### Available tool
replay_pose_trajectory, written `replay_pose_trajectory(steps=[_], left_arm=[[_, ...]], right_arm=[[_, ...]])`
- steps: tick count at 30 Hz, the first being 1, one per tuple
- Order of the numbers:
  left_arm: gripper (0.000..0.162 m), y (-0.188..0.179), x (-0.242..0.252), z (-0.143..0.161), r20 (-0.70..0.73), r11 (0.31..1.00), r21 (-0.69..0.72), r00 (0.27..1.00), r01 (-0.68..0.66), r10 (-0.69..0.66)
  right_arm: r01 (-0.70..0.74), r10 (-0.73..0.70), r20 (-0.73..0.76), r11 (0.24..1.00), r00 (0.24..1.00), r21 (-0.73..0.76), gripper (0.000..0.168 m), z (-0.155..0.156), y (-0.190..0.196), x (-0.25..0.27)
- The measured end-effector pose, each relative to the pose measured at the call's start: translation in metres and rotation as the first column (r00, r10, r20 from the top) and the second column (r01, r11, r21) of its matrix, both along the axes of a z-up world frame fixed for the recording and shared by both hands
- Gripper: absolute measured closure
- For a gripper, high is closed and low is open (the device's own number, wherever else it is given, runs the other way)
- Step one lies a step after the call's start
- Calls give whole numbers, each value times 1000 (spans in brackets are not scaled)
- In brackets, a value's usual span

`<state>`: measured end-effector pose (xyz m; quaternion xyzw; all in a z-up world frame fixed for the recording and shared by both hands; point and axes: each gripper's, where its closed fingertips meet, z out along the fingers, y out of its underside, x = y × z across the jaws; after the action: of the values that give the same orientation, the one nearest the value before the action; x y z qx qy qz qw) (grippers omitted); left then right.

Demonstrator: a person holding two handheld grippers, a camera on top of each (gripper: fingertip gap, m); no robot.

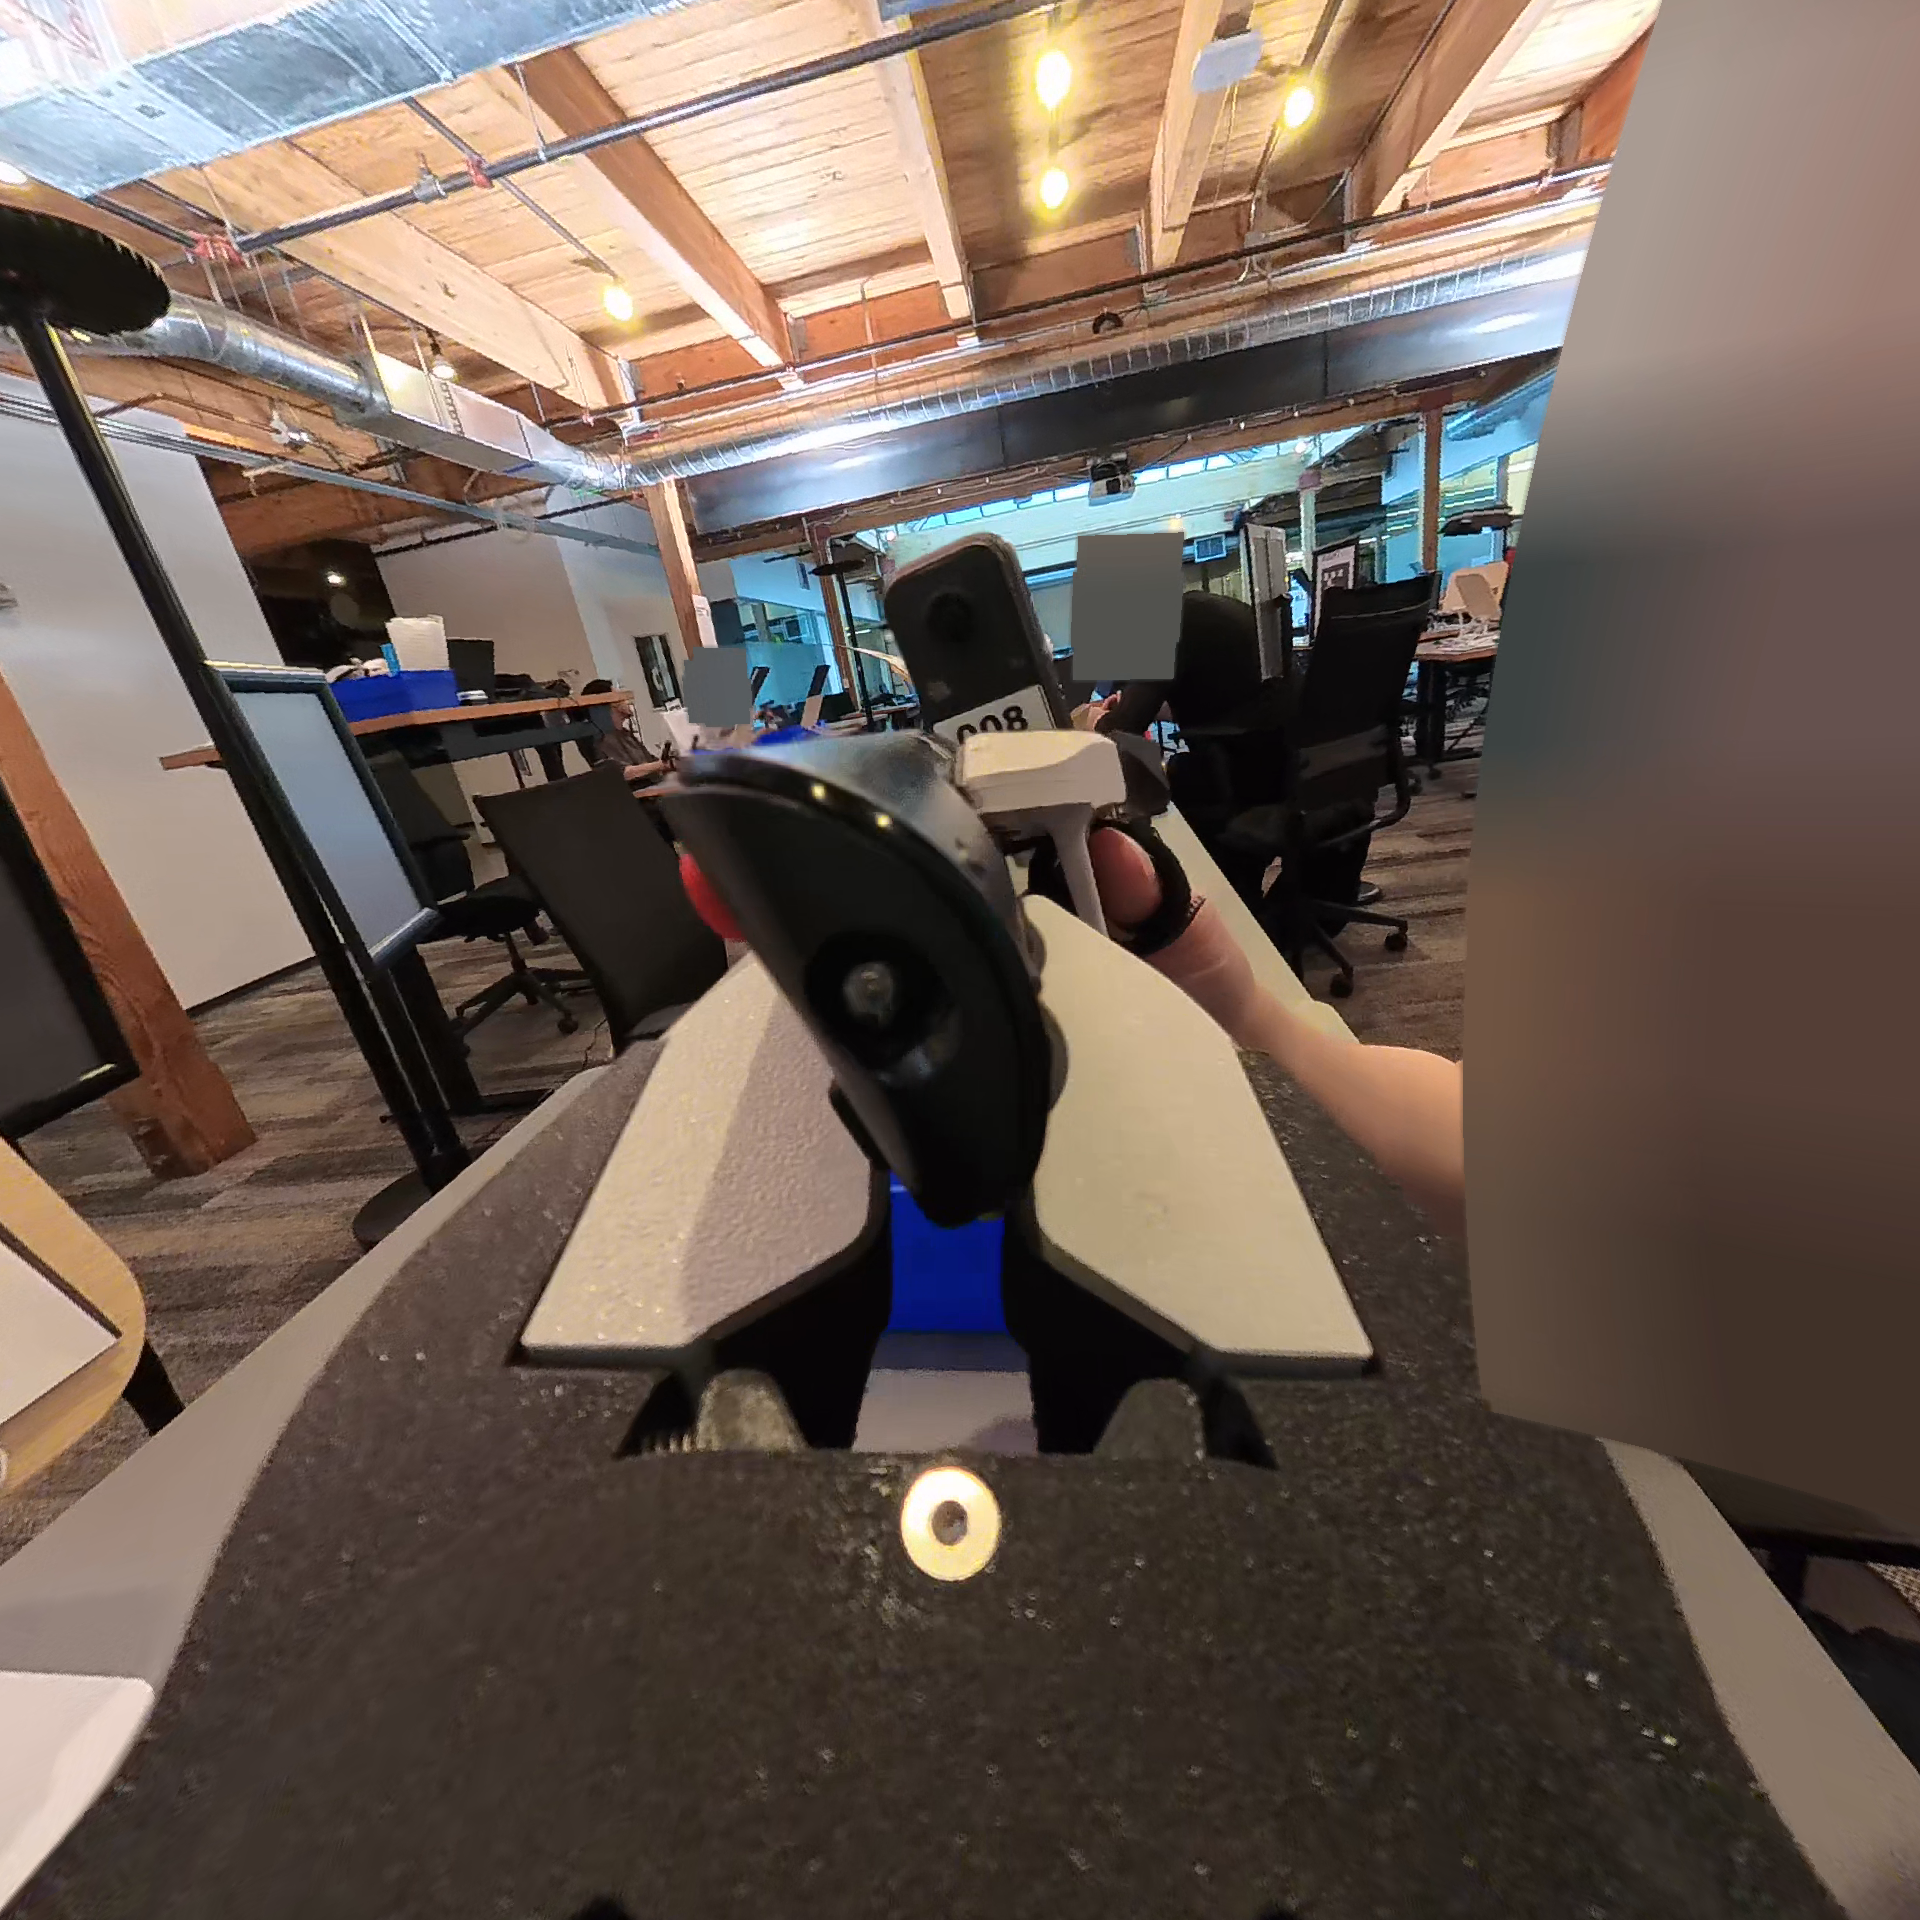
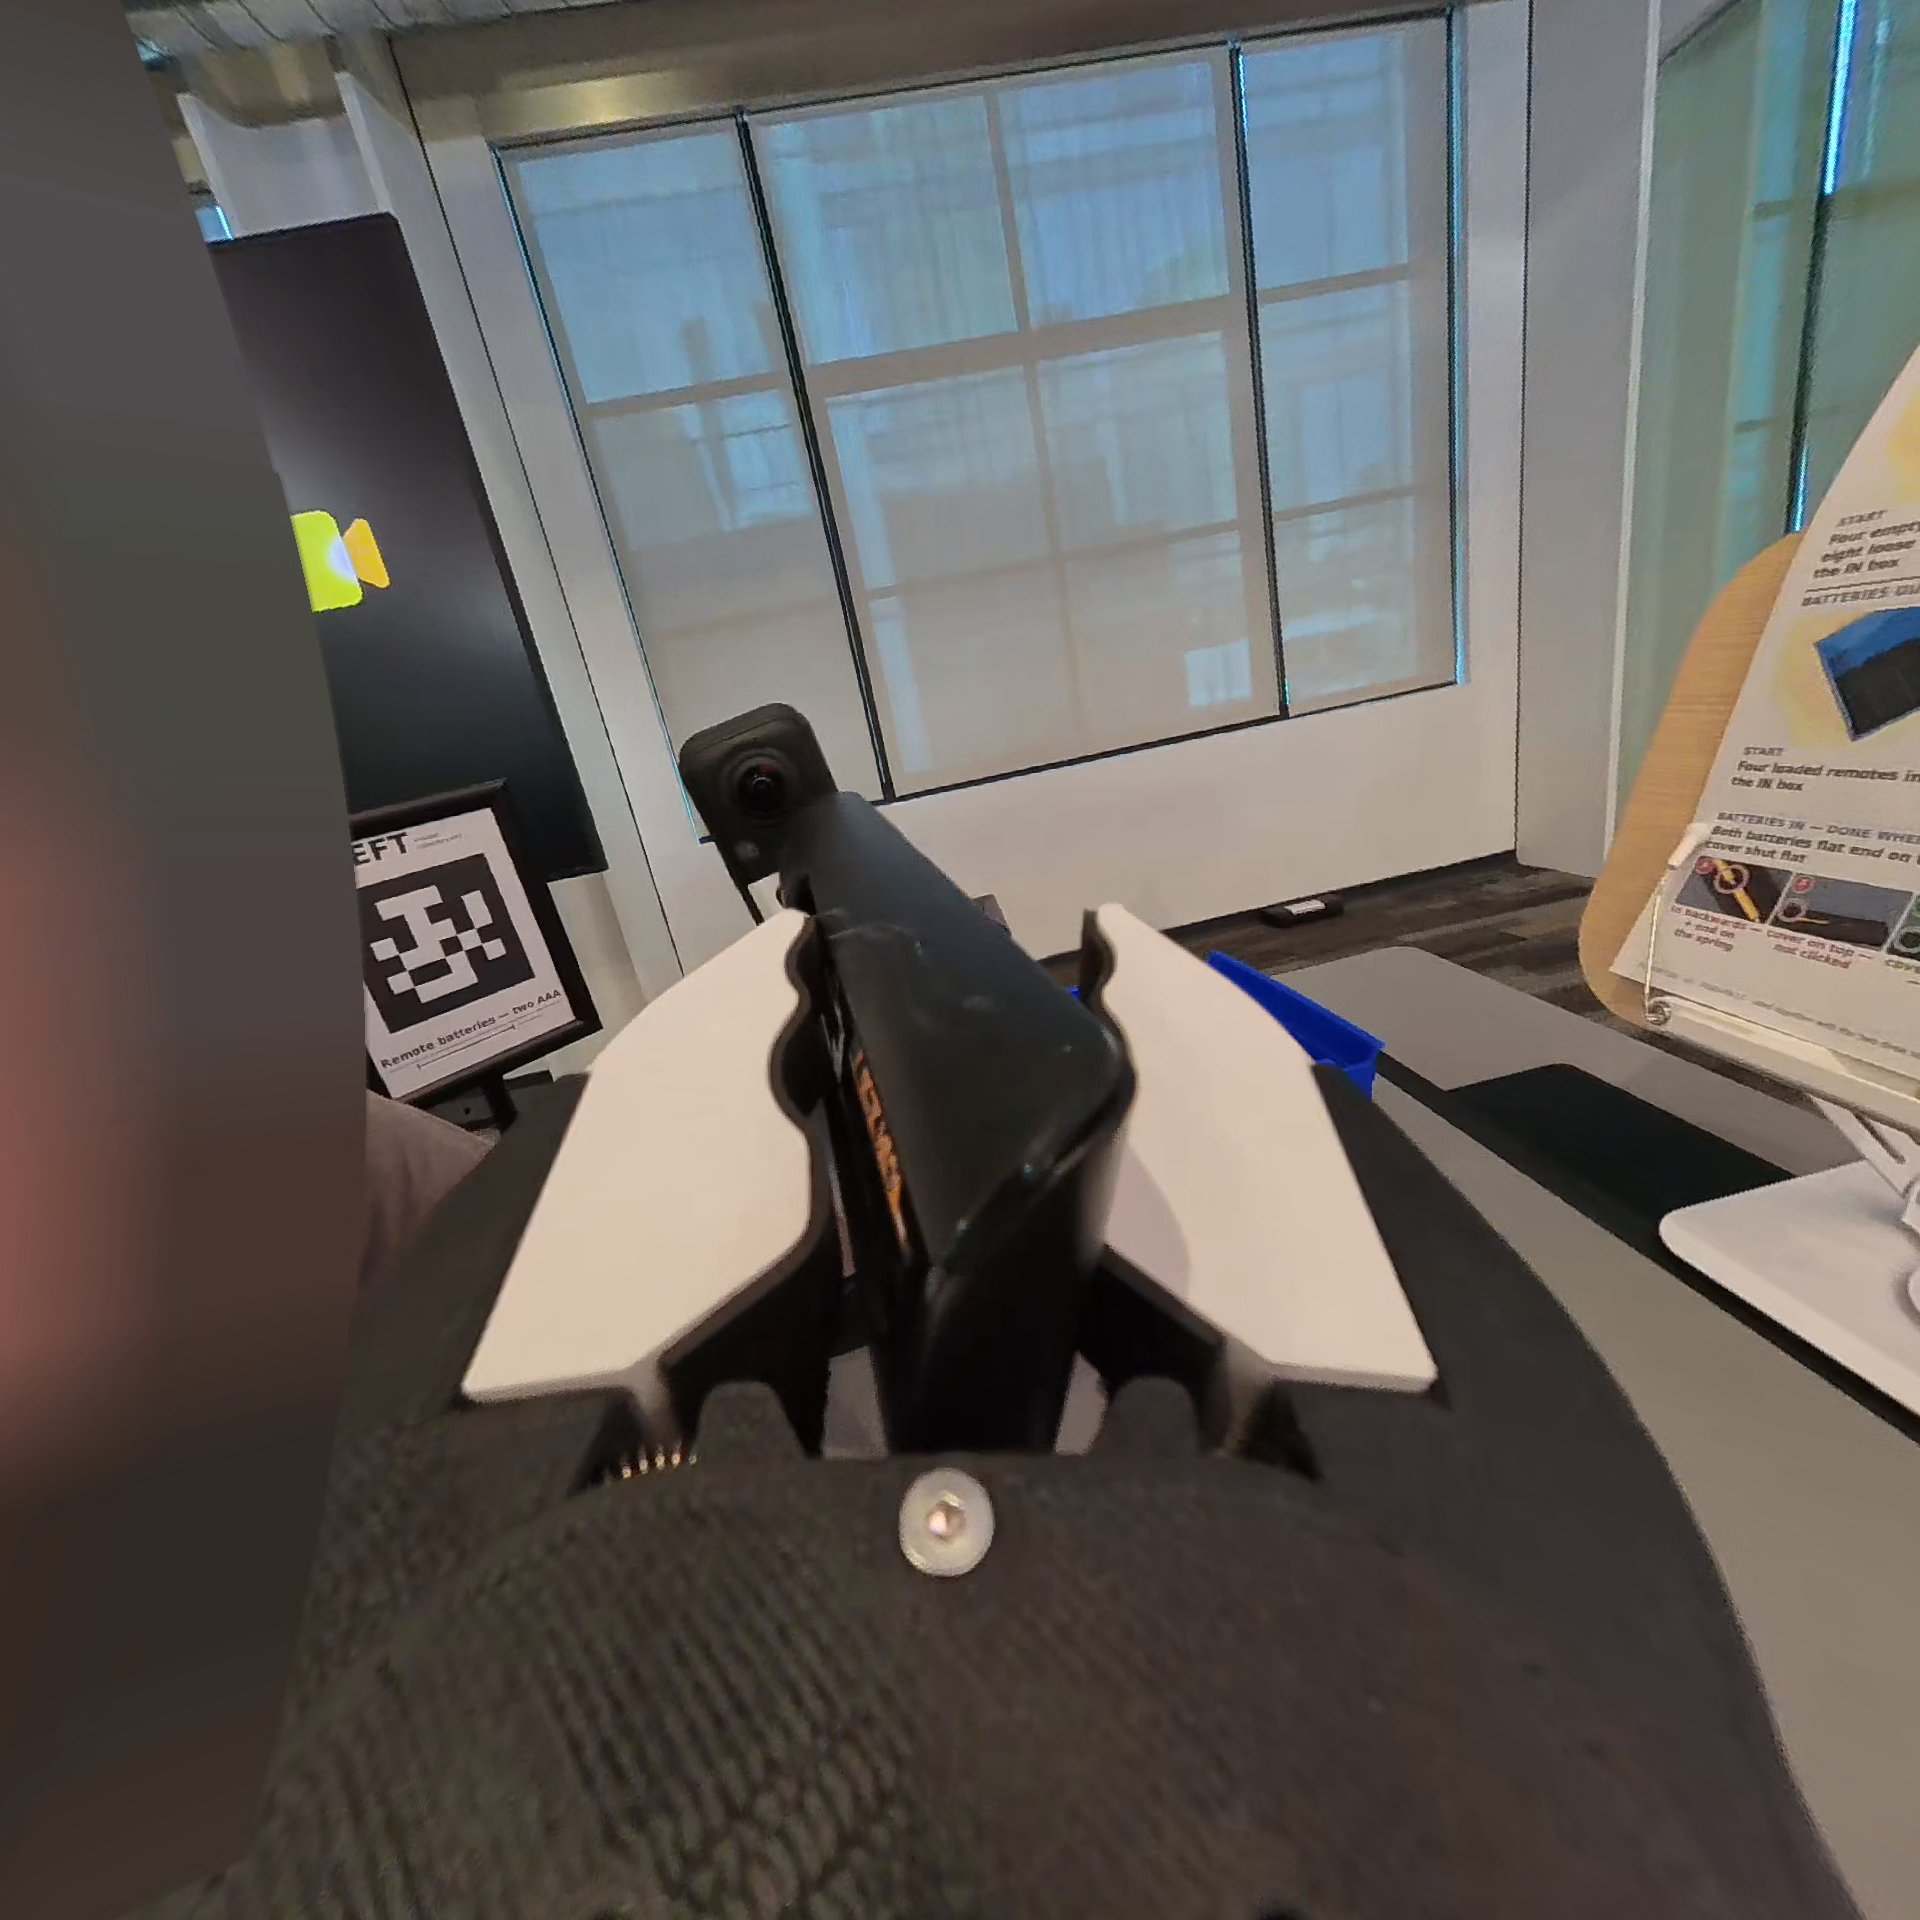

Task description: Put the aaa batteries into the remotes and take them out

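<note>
Both pairs of jaws were clamped on one black remote; in the left wrist view the left gripper pinched its rounded end at frame centre, the remote rising past the fingertips toward the right gripper, behind it at upper centre; in the right wrist view the right gripper held the remote edge-on between its white fingers, long axis running up-left toward the left gripper; a blue bin sat on the grey table at right; a window filled the upper frame; a hand showed right of centre, under wooden ceiling beams.
</note>
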<state>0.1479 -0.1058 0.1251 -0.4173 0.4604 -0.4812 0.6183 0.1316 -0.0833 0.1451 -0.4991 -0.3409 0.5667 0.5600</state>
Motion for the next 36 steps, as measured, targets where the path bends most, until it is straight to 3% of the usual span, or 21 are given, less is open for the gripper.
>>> replay_pose_trajectory(steps=[5,9,12,18,21,23,27,33,36], left_arm=[[139,8,-1,-6,-83,999,-31,997,-13,11],[128,8,-9,-3,-134,1000,-28,991,-11,7],[127,3,-9,-4,-149,996,-81,987,39,-51],[136,11,-4,-16,-194,991,-136,980,14,-40],[137,12,-3,-12,-141,987,-160,989,29,-52],[137,15,-4,-9,-95,982,-187,995,24,-42],[138,21,-10,2,22,975,-222,1000,22,-18],[138,24,-11,4,69,976,-217,997,-6,21],[138,22,-11,5,70,977,-213,997,-3,18]], right_arm=[[-22,21,38,999,999,32,129,0,-3,5],[-35,33,59,999,998,36,131,6,-2,19],[-66,64,84,998,994,25,131,5,-3,22],[-69,67,135,998,989,12,131,-4,1,20],[-58,58,51,998,997,11,131,6,2,22],[-48,48,-9,999,999,1,114,12,5,23],[97,-94,-60,994,994,54,110,9,17,19],[108,-103,-92,993,990,50,136,3,16,13],[112,-107,-85,992,991,56,135,4,15,13]])
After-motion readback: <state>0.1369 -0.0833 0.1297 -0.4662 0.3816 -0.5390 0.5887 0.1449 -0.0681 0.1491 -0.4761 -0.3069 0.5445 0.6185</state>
